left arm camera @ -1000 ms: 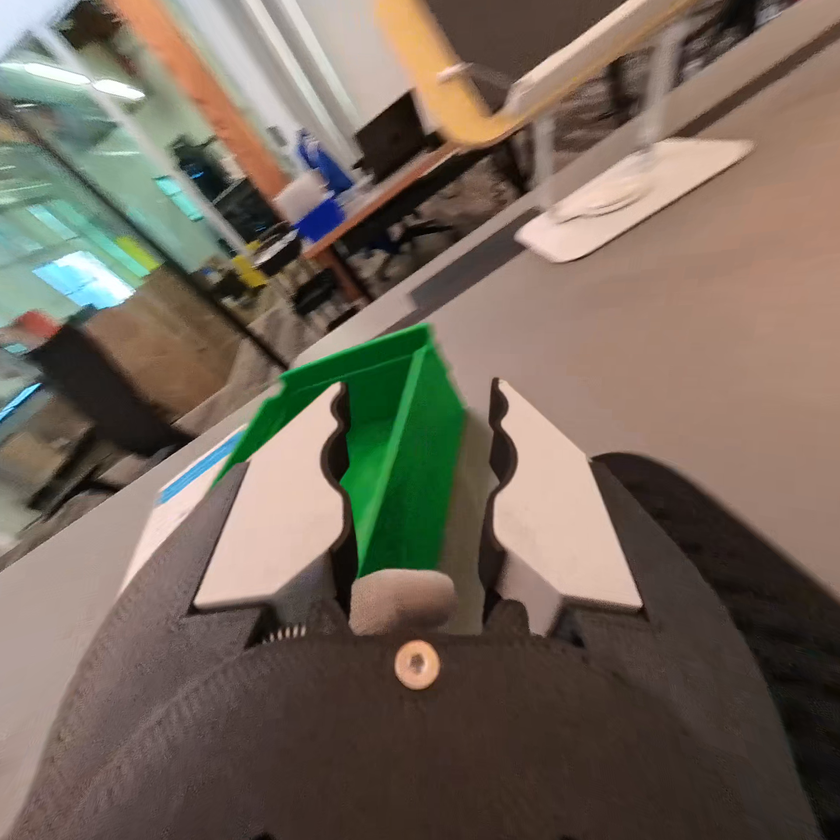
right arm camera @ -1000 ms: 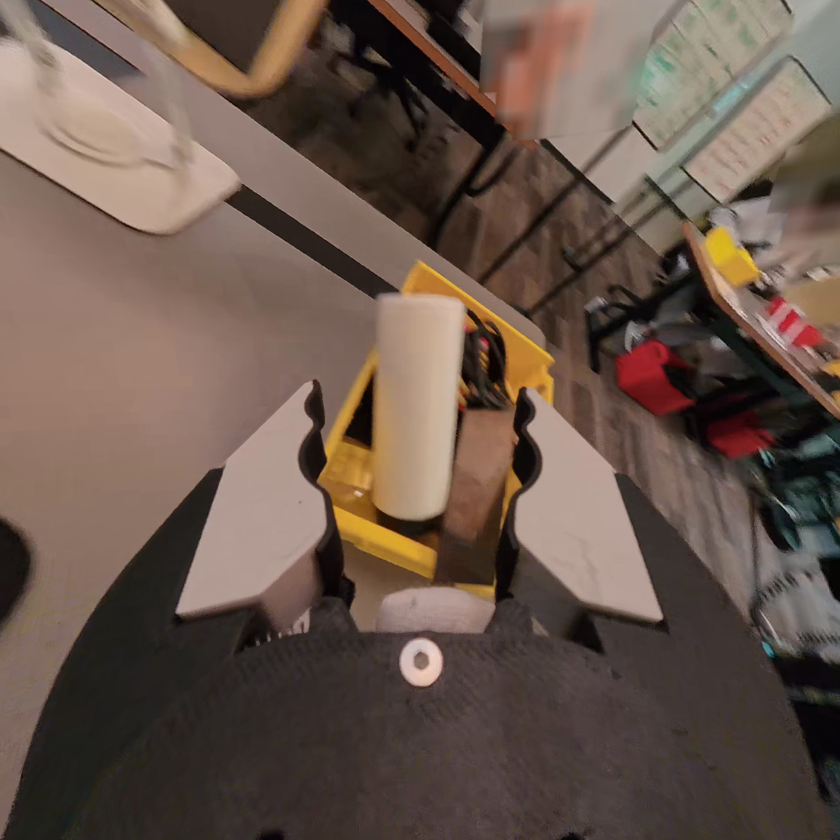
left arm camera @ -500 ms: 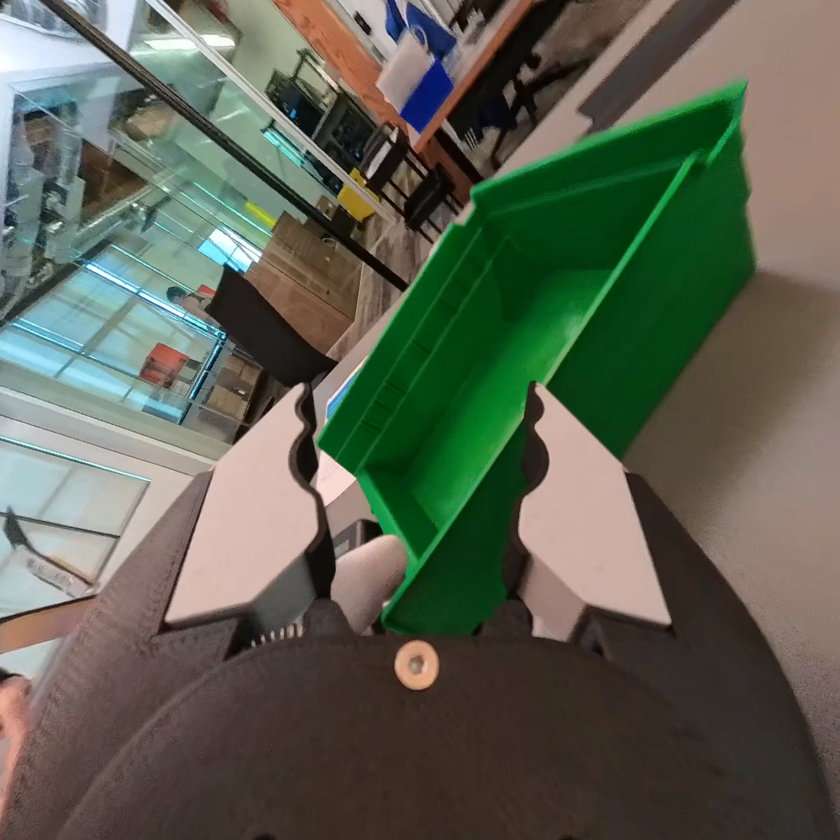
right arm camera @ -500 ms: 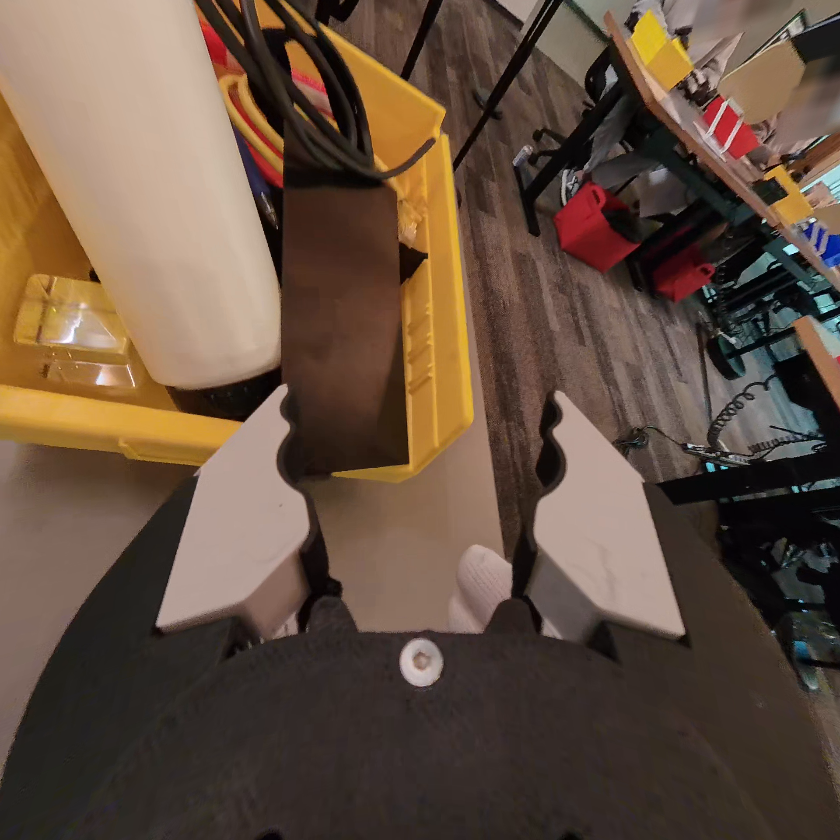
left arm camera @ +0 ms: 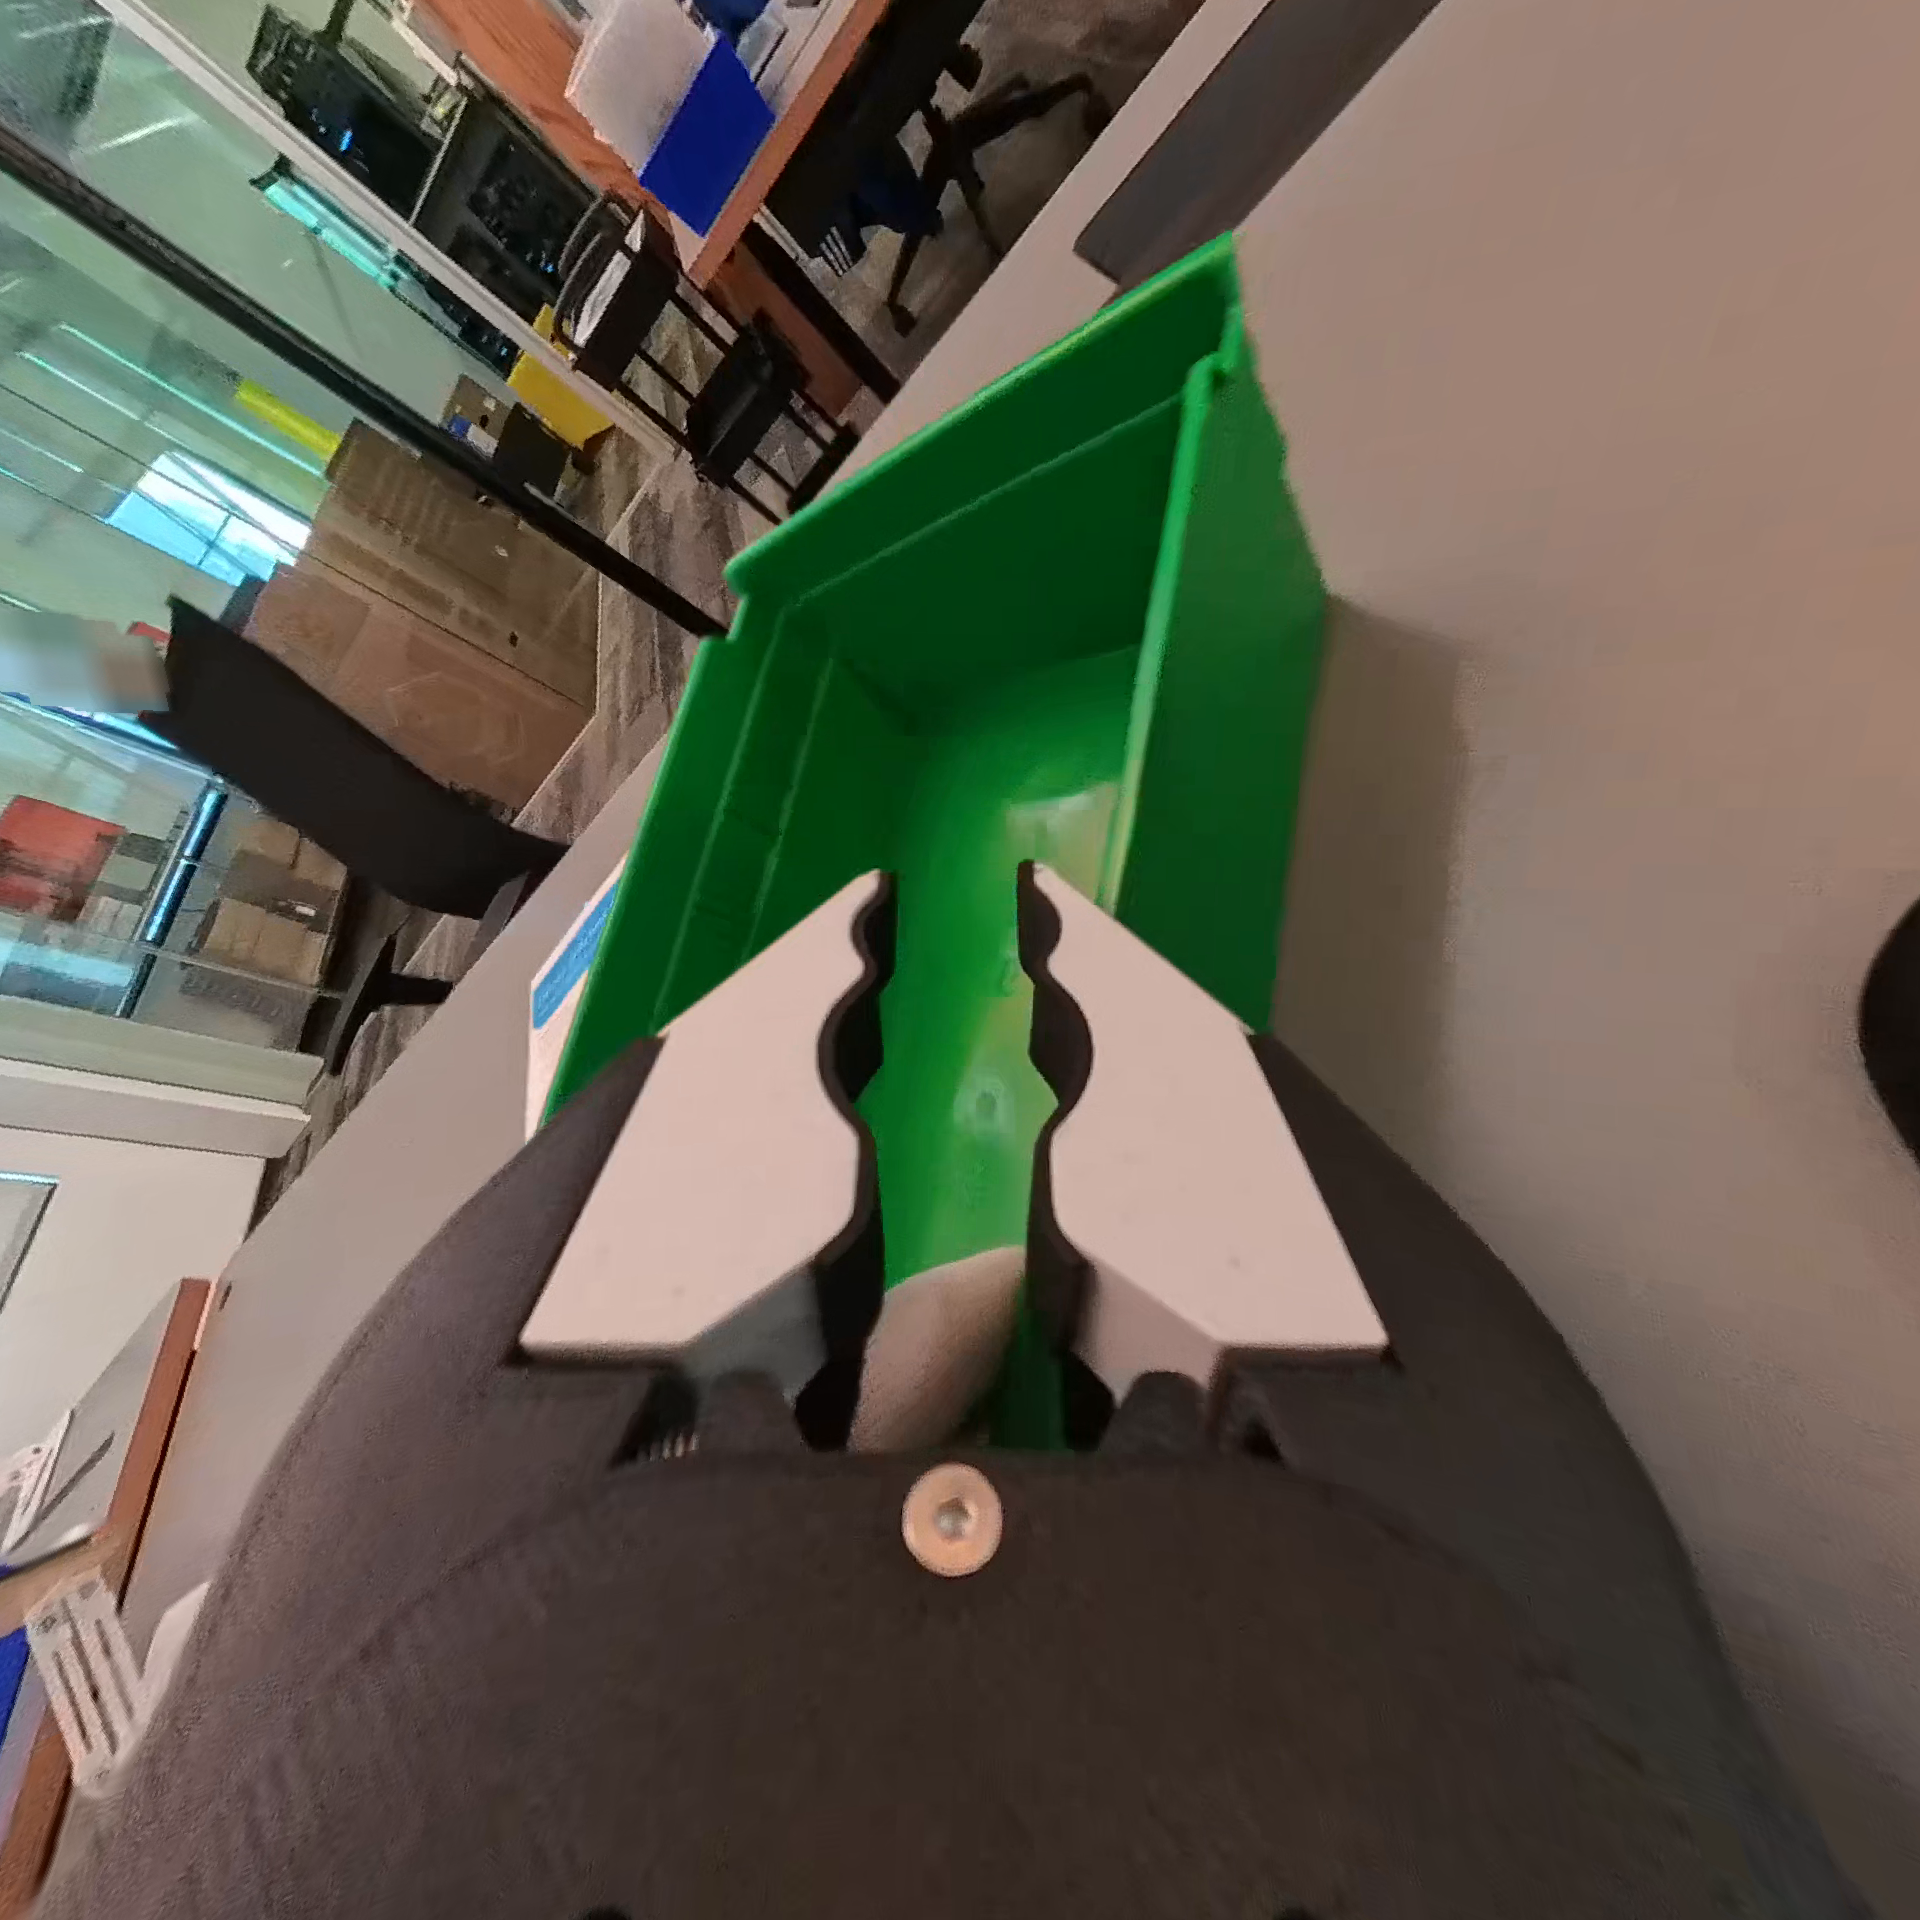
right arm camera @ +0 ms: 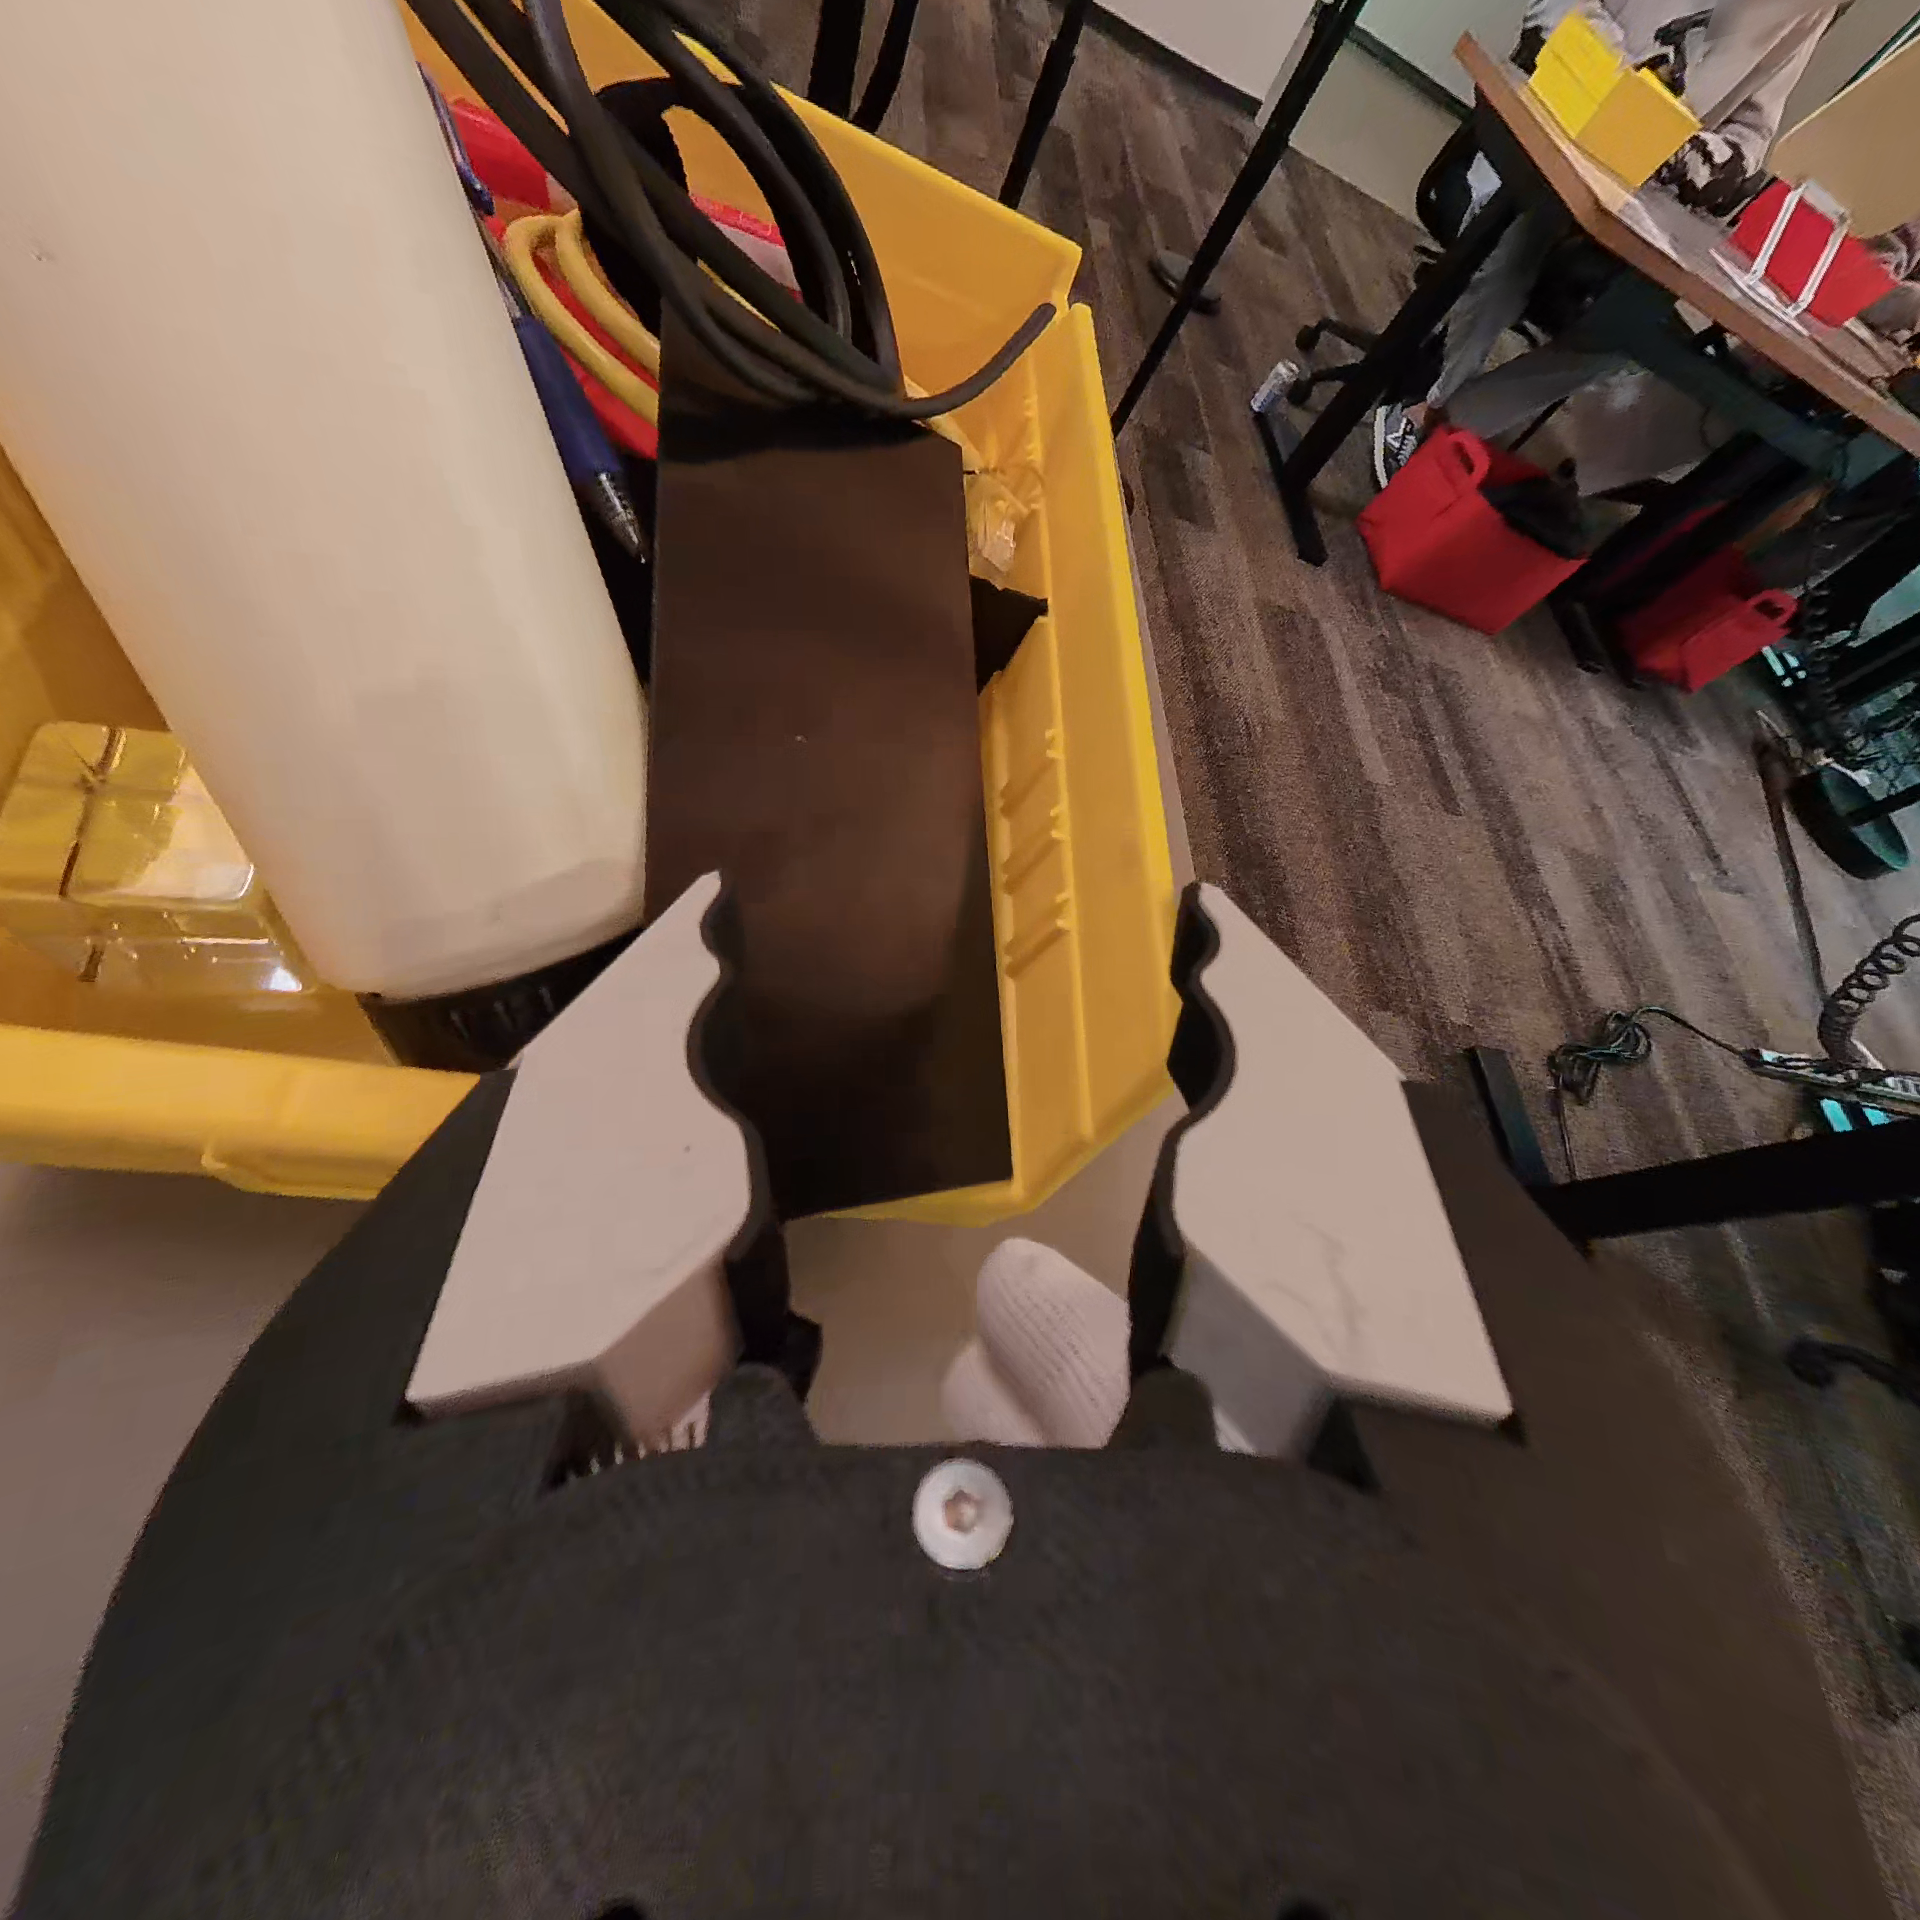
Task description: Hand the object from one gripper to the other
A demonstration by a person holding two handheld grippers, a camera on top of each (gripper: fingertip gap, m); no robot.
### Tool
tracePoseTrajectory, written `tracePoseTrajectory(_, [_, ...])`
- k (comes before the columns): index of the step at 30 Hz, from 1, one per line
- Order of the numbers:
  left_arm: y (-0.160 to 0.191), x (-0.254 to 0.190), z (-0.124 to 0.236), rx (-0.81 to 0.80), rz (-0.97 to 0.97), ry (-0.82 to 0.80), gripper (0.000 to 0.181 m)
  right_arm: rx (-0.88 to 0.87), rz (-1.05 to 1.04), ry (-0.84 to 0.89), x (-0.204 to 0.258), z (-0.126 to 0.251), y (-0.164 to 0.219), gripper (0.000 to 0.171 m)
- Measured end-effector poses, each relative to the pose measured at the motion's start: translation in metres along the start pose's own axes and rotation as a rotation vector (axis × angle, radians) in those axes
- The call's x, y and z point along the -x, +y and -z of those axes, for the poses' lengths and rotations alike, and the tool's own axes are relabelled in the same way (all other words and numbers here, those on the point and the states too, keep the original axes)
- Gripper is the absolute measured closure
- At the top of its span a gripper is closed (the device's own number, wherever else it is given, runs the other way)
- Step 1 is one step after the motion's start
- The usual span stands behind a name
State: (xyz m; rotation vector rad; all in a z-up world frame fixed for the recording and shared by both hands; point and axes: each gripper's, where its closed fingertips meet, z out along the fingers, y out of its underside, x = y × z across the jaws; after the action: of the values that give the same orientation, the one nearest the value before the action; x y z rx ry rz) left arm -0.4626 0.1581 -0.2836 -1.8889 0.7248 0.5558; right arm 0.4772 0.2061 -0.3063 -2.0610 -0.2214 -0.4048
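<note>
Black flat box point(right arm camera: 821, 790) leans in yellow bin point(right arm camera: 1081, 831); right gripper point(right arm camera: 951, 914) fingers apart just before it. Left gripper point(left arm camera: 954, 904) nearly closed, empty, above green bin point(left arm camera: 1226, 665). Straddle the box squarely before closing.

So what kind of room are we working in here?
Most likely a shared lab or workshop office. There are worktables with yellow bins and red containers on them, stacked cardboard boxes by glass partitions, and a yellow bin crammed with cables, a white cylinder and a black box.
</note>
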Motion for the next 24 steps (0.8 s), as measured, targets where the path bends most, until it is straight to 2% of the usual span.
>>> tracePoseTrajectory(6, [-0.042, -0.019, -0.043, 0.002, -0.040, 0.032, 0.173, -0.023, -0.031, 0.004, -0.001, -0.010, -0.006, 0.092])
tracePoseTrajectory(9, [-0.054, -0.035, -0.068, 0.059, -0.026, 0.093, 0.169, -0.022, -0.041, 0.009, -0.003, -0.012, -0.008, 0.095])
tracePoseTrajectory(15, [-0.092, -0.053, -0.100, 0.022, 0.018, 0.101, 0.159, 0.016, -0.046, 0.024, -0.008, -0.007, -0.009, 0.089])
tracePoseTrajectory(18, [-0.112, -0.057, -0.097, -0.015, 0.062, 0.116, 0.153, -0.002, -0.014, 0.133, -0.028, 0.012, -0.022, 0.077])
tracePoseTrajectory(20, [-0.121, -0.047, -0.086, -0.025, -0.007, 0.036, 0.134, -0.045, 0.030, 0.178, -0.030, 0.033, -0.042, 0.071])
tracePoseTrajectory(22, [-0.140, -0.042, -0.066, -0.070, -0.022, -0.014, 0.129, -0.113, 0.058, 0.157, -0.015, 0.056, -0.073, 0.064])
tracePoseTrajectory(24, [-0.168, -0.054, -0.044, -0.153, 0.033, 0.030, 0.119, -0.180, 0.083, 0.067, 0.022, 0.078, -0.109, 0.053])
